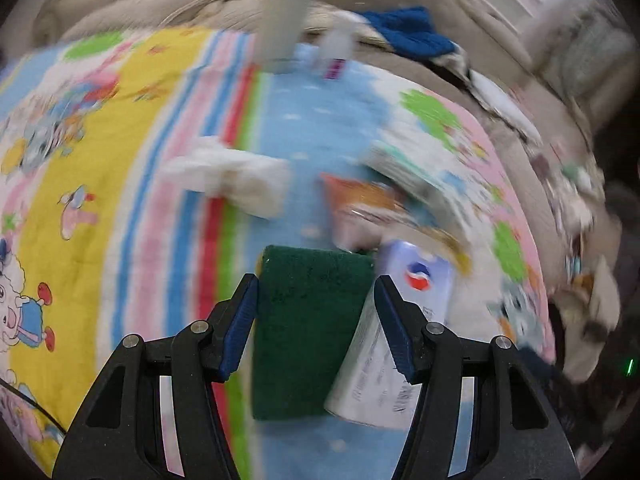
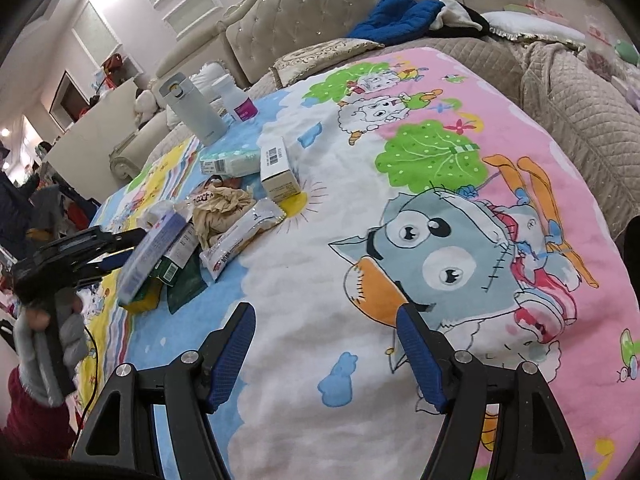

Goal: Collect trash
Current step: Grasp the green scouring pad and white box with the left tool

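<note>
Cartoon bedsheet (image 2: 320, 300): left gripper (image 1: 316, 320) pinches soft sponge (image 1: 304, 320) and light carton (image 1: 384, 360) mid-body; right gripper (image 2: 326, 356) gapes empty, litter at ten o'clock

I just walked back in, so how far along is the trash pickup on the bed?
Nothing looks collected yet, and no bin is in view. In hand: the left claw is closed around a green scouring pad and a white packet together. The right claw is open and empty. Left on the blanket: crumpled paper, a wrapper, a small box.
</note>
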`<move>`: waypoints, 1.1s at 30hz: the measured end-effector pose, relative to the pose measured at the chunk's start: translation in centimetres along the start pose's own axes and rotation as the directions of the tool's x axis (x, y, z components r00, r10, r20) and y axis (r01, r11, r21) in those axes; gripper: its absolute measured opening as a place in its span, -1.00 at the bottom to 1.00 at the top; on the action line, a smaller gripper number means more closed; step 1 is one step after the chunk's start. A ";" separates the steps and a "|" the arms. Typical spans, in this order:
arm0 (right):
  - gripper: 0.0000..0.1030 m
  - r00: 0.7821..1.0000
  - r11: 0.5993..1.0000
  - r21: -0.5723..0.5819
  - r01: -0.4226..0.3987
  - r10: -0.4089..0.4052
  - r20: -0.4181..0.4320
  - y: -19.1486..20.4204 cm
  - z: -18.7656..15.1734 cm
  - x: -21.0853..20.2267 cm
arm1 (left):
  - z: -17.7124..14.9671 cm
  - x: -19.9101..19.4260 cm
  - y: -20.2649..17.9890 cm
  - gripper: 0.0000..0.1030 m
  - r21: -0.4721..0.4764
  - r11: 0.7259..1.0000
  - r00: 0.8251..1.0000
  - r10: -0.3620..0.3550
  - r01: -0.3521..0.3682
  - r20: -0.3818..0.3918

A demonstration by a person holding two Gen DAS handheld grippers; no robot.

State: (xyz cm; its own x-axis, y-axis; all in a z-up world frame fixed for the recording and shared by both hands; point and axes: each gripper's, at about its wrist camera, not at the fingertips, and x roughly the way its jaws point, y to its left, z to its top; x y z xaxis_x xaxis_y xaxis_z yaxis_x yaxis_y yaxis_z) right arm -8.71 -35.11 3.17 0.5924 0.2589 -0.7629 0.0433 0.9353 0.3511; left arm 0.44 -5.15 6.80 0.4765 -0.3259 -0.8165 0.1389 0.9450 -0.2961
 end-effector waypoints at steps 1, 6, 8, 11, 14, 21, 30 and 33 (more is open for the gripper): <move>0.37 1.000 1.000 0.006 0.004 -0.004 -0.001 -0.2 0.0 0.0 | -0.5 -0.3 -1.0 0.13 0.035 0.999 1.000 0.006 -0.006 0.012; 0.37 1.000 0.999 0.038 0.010 -0.010 0.005 -1.2 0.0 -0.6 | -1.9 -2.1 -4.6 0.13 0.141 0.990 0.997 0.023 -0.033 0.073; 0.37 1.000 0.999 0.033 0.014 -0.014 0.011 -1.2 0.1 -0.9 | -1.5 -2.7 -4.8 0.13 0.143 0.990 0.996 0.005 -0.017 0.085; 0.38 1.000 0.999 0.038 -0.005 0.004 0.021 -1.3 0.1 -1.2 | -1.4 -2.8 -4.8 0.13 0.139 0.990 0.997 0.004 -0.015 0.079; 0.40 1.000 0.999 0.034 -0.006 0.006 0.021 -1.2 0.1 -1.2 | -1.7 -3.4 -5.2 0.13 0.149 0.989 0.997 0.000 -0.012 0.083; 0.41 1.000 0.999 0.033 -0.013 0.013 0.004 -1.0 -0.2 -0.5 | -1.7 -4.0 -5.7 0.13 0.150 0.989 0.996 -0.018 0.006 0.082; 0.42 1.000 0.999 0.038 -0.013 0.013 0.004 -1.3 0.1 -0.3 | -5.1 0.9 -7.5 0.14 0.143 0.990 0.999 0.018 -0.011 -0.043; 0.42 1.000 0.999 0.041 -0.014 0.014 0.002 -1.5 0.2 -0.1 | -5.5 2.1 -8.3 0.14 0.167 0.985 0.998 0.048 -0.042 -0.035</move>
State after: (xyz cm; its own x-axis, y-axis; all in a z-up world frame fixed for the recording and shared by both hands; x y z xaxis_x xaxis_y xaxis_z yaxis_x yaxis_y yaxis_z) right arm -8.72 -36.54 2.82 0.5943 0.2716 -0.7570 0.0675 0.9211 0.3835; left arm -4.49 -13.81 4.78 0.4521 -0.2810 -0.8466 0.2621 0.9490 -0.1750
